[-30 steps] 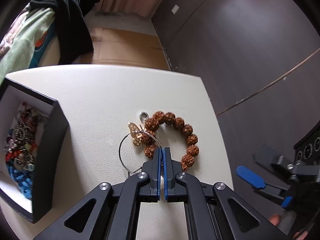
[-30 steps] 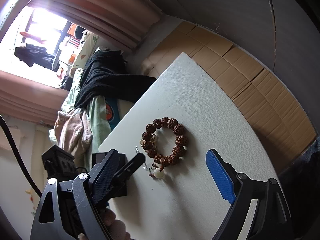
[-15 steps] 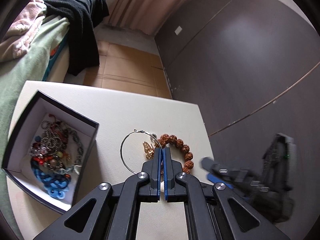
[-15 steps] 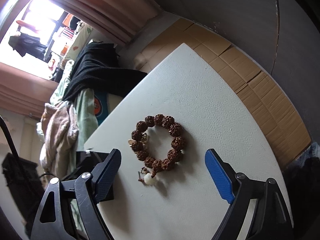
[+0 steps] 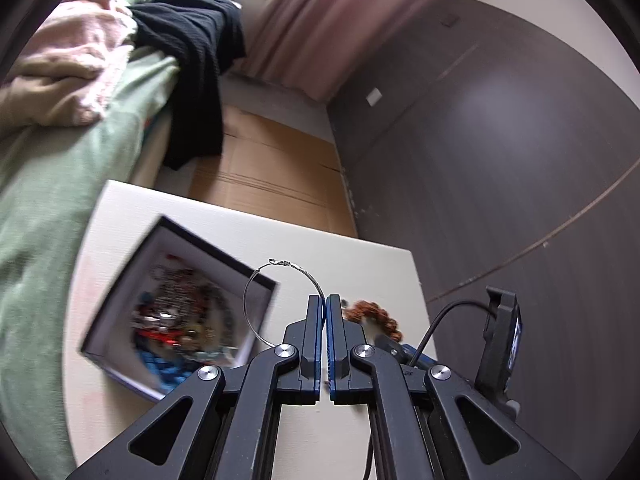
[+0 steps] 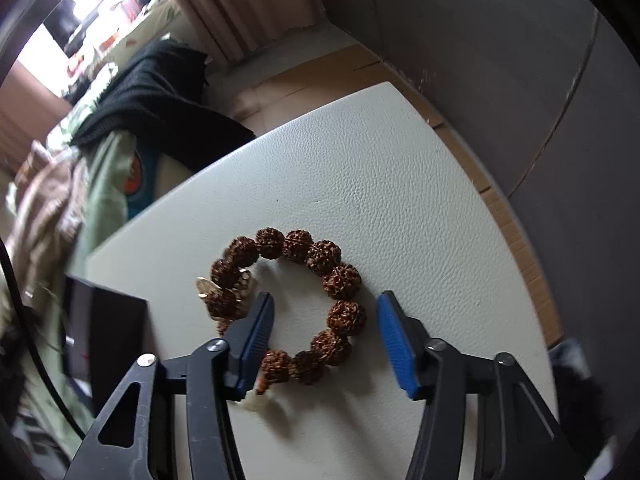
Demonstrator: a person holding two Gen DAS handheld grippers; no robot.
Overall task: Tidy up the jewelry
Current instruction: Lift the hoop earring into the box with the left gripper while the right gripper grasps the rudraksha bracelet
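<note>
White table (image 6: pixel 400 184): the landmark. Dark jewelry box (image 5: pixel 180 312) on its left part, full of blurred beads and chains. Brown bead bracelet (image 6: pixel 296 304) flat near table's middle. Right gripper (image 6: pixel 326 340) over it, jaws closing, one side of the bead ring between them, untouched. Left gripper (image 5: pixel 324 308) clamped on thin wire hoop (image 5: pixel 276 300), raised above table beside box.

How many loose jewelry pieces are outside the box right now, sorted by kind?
Silver wire hoop, clamped in the shut left gripper: 1
Brown bead bracelet, on the table, right gripper jaws closing around one side: 1
Gold charm, beside the bracelet: 1
Total: 3
Pieces inside the box are too blurred to count.
</note>
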